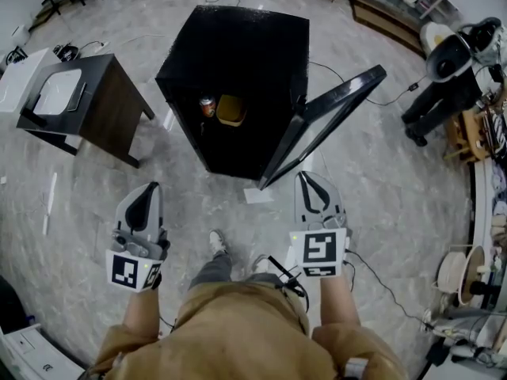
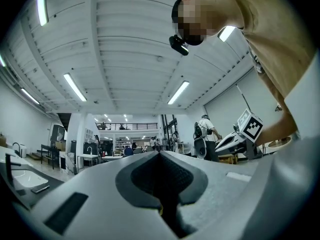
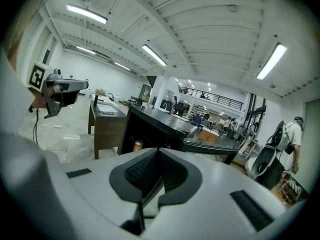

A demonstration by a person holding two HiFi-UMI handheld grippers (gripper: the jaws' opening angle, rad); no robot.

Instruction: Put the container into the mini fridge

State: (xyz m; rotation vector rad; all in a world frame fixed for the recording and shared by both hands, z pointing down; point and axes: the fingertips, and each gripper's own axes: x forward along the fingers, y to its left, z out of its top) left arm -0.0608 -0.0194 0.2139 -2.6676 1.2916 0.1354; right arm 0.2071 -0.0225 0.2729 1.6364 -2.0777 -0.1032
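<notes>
The container [image 1: 230, 110], a yellowish tub, sits inside the mini fridge [image 1: 238, 54] on its shelf, just right of a small can [image 1: 207, 106]. The can shows an orange-red label, but any print on it is too small to read. The black fridge stands on the grey marbled floor straight ahead of me, with its door [image 1: 325, 121] swung wide to the right.

My left gripper [image 1: 145, 204] hangs low beside my left leg, well back from the fridge. Its fingers [image 2: 150, 176] are pressed together with nothing between them. My right gripper [image 1: 317, 192] is out in front on the other side, near the bottom edge of the open door, and its fingers [image 3: 172, 171] are likewise closed on nothing. Each gripper carries its cube of black-and-white square markers, patterns rather than letters.

A dark side table [image 1: 111, 101] stands to the left of the fridge, apart from it. A white sheet [image 1: 258, 195] lies on the floor by the door's lower corner.
</notes>
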